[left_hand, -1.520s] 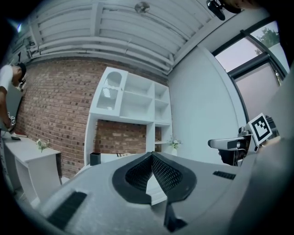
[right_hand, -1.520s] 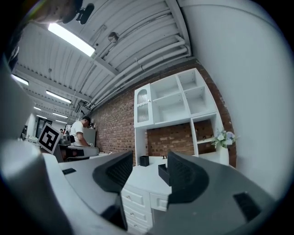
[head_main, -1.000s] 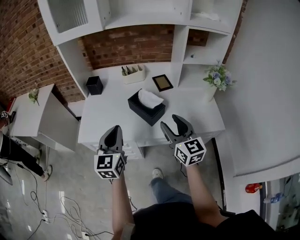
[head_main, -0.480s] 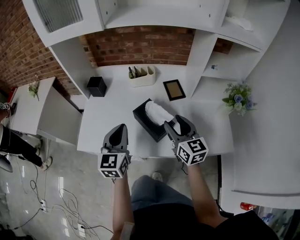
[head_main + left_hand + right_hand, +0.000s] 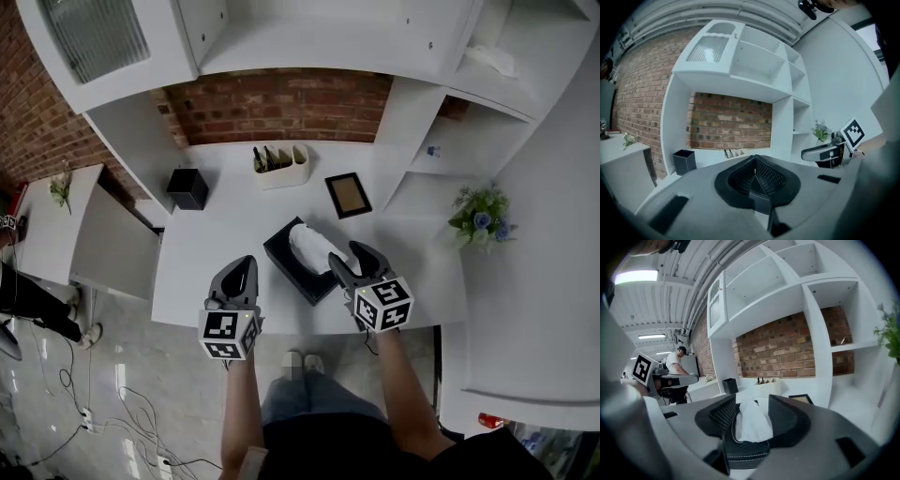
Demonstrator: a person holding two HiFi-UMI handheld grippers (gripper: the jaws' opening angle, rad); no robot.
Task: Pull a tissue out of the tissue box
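Half a second on, has brought right gripper (image 5: 351, 259) up to tissue box (image 5: 289, 263) on table (image 5: 211, 251), jaws apart around tissue (image 5: 752, 420); holds left gripper (image 5: 240, 270) closed, empty. Leaves only pinch and pull.

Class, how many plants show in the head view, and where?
2. A flowering plant stands at the desk's right end; a small plant sits on the side table at left. Others may be hidden.
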